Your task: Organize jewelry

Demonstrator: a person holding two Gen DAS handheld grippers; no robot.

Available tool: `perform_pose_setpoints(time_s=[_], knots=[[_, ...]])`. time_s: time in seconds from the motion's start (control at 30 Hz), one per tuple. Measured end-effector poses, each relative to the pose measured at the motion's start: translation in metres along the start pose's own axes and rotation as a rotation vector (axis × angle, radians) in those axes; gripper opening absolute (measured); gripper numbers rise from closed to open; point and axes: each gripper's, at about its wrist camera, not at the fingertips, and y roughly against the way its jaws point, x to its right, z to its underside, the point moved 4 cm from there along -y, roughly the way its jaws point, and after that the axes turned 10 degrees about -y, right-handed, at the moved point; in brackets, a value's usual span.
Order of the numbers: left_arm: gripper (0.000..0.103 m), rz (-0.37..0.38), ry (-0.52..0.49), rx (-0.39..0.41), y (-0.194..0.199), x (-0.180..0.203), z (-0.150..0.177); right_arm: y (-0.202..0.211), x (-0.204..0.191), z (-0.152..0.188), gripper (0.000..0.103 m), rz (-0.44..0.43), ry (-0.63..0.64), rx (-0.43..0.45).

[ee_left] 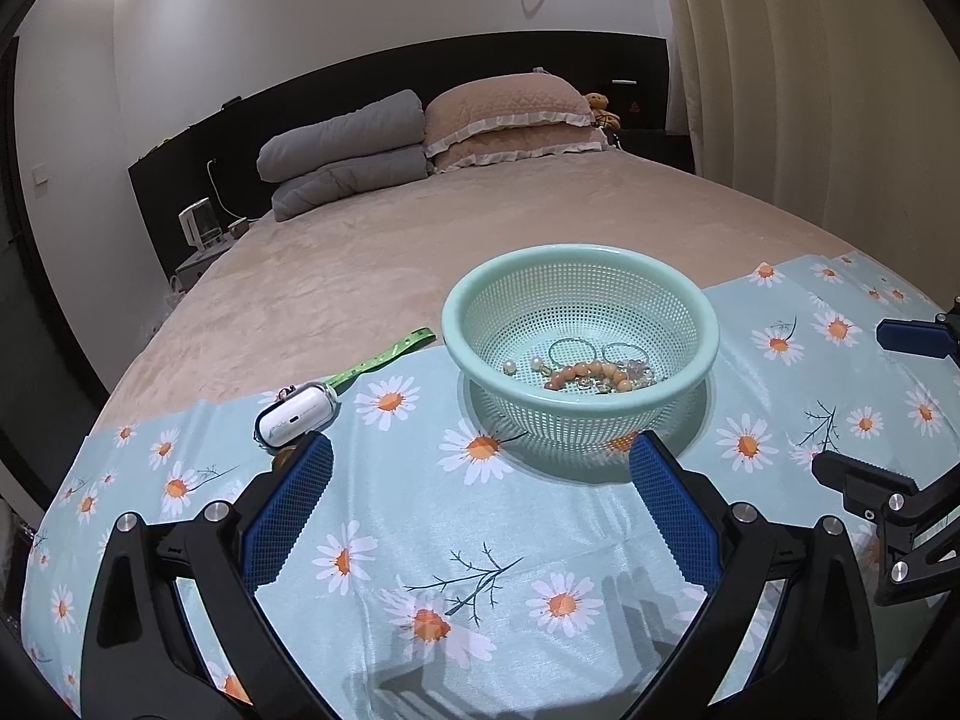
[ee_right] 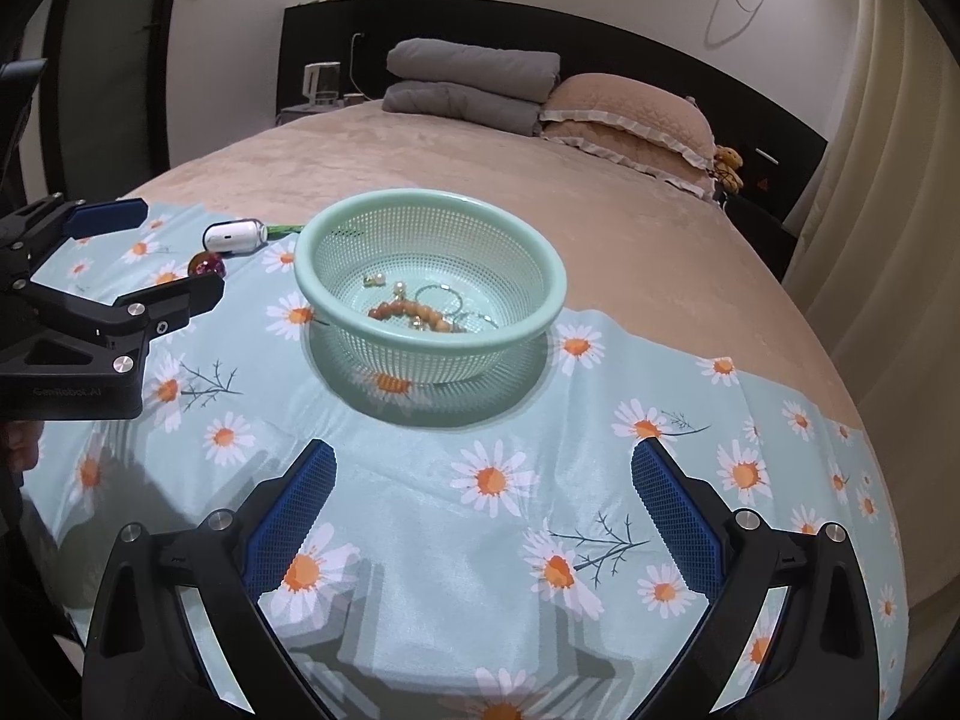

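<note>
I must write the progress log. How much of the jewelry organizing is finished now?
Done: a bead bracelet, rings and pearls lie in the green basket. In hand: nothing; the left gripper and right gripper are open. Left: a small shiny ornament and a white case on the daisy cloth.

Grey folded quilt (ee_left: pixel 348 150) lies beside stacked pink pillows (ee_left: pixel 510 126) on the bed (ee_left: pixel 360 264).

One mint colander basket (ee_left: pixel 579 276) sat on one daisy-print cloth (ee_left: pixel 420 540). Inside lay one orange bead bracelet (ee_left: pixel 591 373), two thin rings (ee_left: pixel 573 350) and two pearls (ee_left: pixel 510 366). One white case (ee_left: pixel 295 414) was present.
</note>
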Motion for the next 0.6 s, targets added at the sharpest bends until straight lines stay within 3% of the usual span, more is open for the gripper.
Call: perform_pose_setpoints(time_s=[0.6], knots=[[0.097,0.034,-0.015,-0.015,-0.0040,0.0033,0.0017,0.0017,-0.0030,0.0009,0.095,0.021,0.037,0.000]])
